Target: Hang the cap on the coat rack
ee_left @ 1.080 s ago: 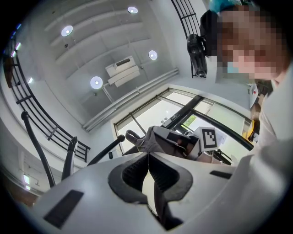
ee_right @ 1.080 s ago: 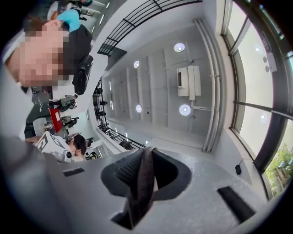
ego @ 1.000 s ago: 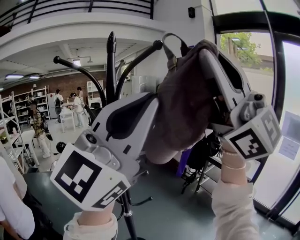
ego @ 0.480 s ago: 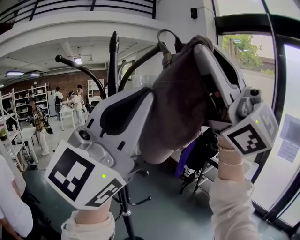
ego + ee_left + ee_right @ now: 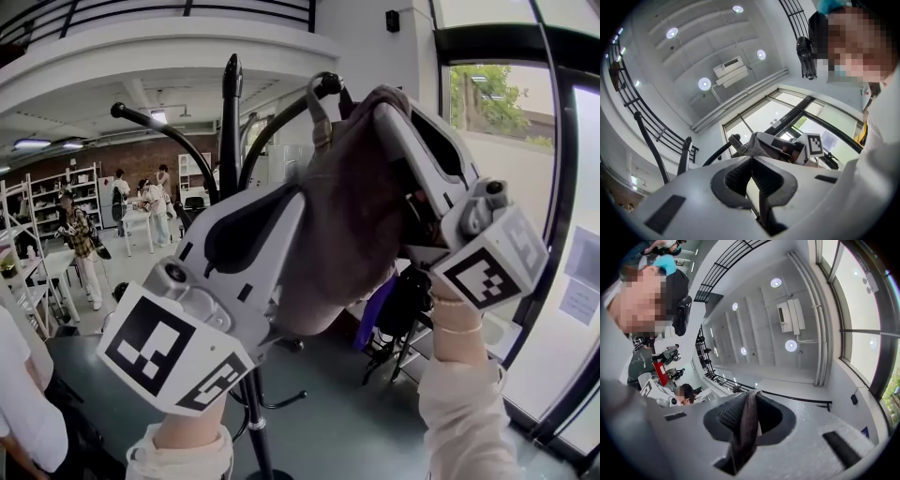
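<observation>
R gripper point(image 5: 749, 401) clamped on brown cap point(image 5: 352, 216) fabric; cap body hangs below its tips. Strap loop point(image 5: 313, 117) just ahead of tips, at rack hook point(image 5: 328, 85) end. Threaded or not: can't tell. Hook axis slants down-left. L gripper point(image 5: 751, 159) closed, empty, lower, farther from hook.

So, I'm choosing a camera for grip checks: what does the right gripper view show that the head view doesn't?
Only the right gripper view: the right gripper's pads pinching a fold of the cap, with ceiling lights beyond. Only the head view: the coat rack, the cap's strap loop close to a hook tip, and the left gripper. Both: the brown cap held by the right gripper.
</observation>
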